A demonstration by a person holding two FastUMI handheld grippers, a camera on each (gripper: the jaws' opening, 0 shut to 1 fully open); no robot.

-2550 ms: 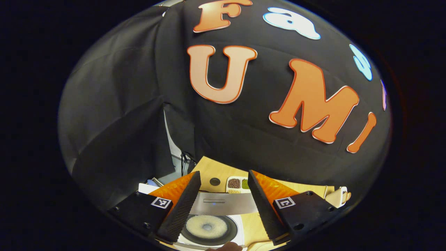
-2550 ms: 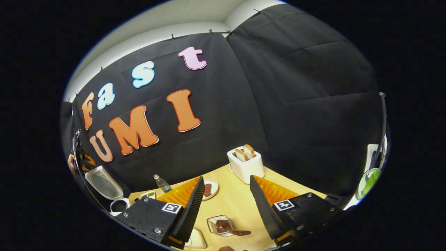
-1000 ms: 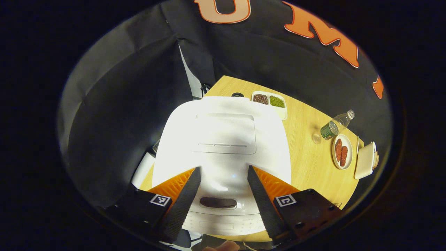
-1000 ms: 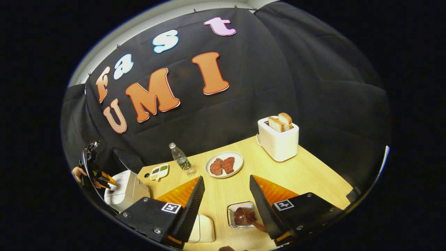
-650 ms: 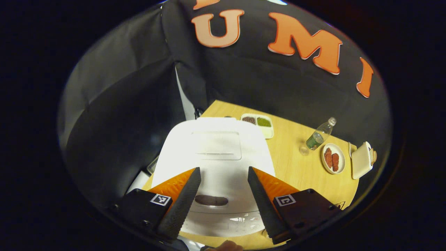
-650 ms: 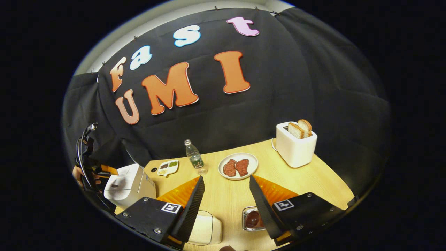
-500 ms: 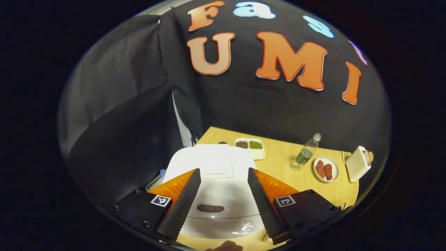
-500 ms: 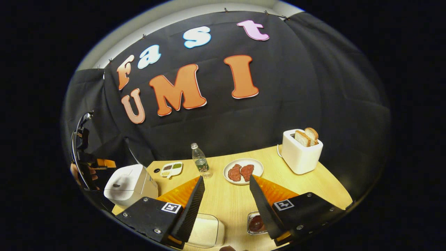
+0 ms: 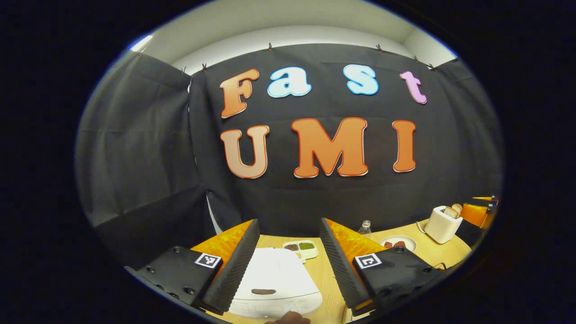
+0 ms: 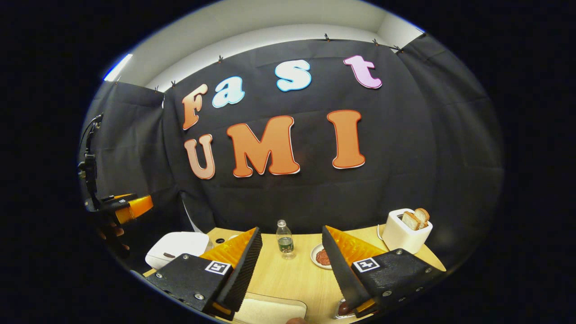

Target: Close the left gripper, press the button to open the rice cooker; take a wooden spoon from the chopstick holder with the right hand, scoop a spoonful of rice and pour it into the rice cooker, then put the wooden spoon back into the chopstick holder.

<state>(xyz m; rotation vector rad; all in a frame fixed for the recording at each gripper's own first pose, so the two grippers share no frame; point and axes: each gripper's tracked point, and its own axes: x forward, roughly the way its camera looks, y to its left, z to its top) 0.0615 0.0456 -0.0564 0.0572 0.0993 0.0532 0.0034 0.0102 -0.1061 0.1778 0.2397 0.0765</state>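
The white rice cooker sits on the wooden table with its lid down and a dark button at its front. My left gripper hangs open above and in front of it, holding nothing. The cooker also appears at the left of the right gripper view. There the left gripper is held by a hand. My right gripper is open and holds nothing. Below it are a white rice dish and the holder with the brown spoon, mostly hidden by a finger.
A water bottle, a plate of meat and a white toaster with bread stand along the table's far side. A small divided dish of beans lies behind the cooker. The right gripper shows at the far right.
The cooker's lid, open over the rice 2.5 s ago, is now down. Both grippers have pulled back and tilted up, so the table has sunk low in both views.
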